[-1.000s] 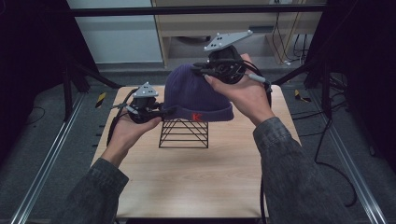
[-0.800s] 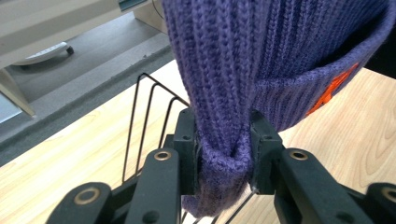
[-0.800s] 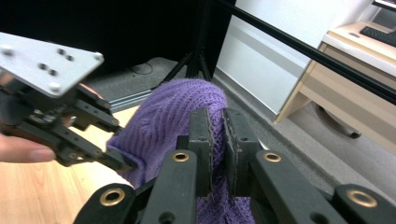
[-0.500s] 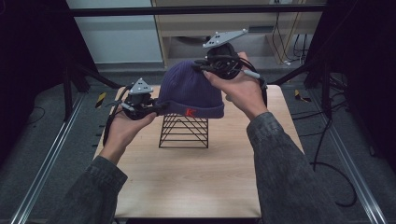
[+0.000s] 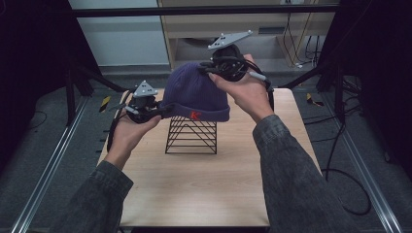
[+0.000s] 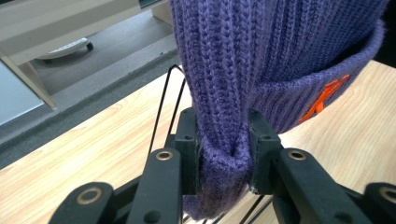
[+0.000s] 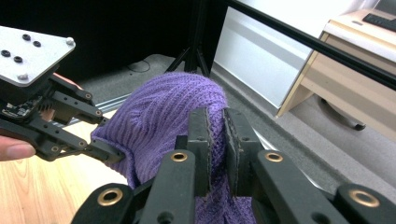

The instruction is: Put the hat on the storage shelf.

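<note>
Left gripper (image 6: 223,149) and right gripper (image 7: 217,140) each pinch the purple knit beanie (image 5: 195,94), holding it over the black wire rack (image 5: 191,135) on the table (image 5: 194,184).

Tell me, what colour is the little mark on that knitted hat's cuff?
Orange-red, on the purple beanie; the mark shows best in the left gripper view.

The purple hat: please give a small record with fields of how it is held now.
object: purple knit hat, orange mark on its cuff
left gripper: jaws shut on the cuff edge
right gripper: jaws shut on the knit at the hat's far side
below: black wire stand on the wooden table
hat touching stand: cannot tell
</note>
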`<state>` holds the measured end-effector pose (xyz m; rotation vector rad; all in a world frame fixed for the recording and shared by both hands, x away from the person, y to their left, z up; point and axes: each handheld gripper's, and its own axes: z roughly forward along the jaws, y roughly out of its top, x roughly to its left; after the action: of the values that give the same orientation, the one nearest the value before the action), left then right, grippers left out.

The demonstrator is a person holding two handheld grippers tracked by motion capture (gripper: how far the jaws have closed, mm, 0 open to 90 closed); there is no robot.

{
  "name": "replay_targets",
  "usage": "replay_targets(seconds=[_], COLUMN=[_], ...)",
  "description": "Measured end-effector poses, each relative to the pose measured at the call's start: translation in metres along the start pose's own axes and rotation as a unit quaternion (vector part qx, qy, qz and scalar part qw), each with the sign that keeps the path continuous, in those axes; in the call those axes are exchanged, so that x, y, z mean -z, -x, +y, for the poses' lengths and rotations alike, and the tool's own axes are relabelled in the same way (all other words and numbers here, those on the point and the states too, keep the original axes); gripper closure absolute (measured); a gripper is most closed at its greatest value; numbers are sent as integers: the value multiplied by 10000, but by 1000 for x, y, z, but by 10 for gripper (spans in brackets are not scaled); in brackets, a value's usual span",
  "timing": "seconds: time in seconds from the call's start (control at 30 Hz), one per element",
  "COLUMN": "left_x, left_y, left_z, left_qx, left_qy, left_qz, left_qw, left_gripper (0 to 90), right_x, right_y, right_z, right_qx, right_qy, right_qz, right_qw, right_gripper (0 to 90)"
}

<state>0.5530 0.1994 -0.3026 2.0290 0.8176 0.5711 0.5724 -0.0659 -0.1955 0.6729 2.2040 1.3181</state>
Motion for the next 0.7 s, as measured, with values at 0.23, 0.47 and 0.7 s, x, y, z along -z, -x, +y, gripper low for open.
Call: replay_targets(seconds=[0.23,0.47,0.7], left_x=[-4,-7,-7], left_y=[-2,-4,-5], left_z=[-7,-16,-18], left_qx=[5,38,47], left_qy=[-78,-144,-144], left_qz=[24,-2,-8], left_qw=[10000,9999,9999], left_gripper=[700,699,698], right_x=[-10,-18,-19], right_y=[-2,-4,-5], right_z=[-4,-11,-12], right_qx=[-11,-39,-35], right_qy=[-90,-180,-232], right_qz=[61,112,148], right_qw=[9999,9998,9996], right_gripper=[816,815,815])
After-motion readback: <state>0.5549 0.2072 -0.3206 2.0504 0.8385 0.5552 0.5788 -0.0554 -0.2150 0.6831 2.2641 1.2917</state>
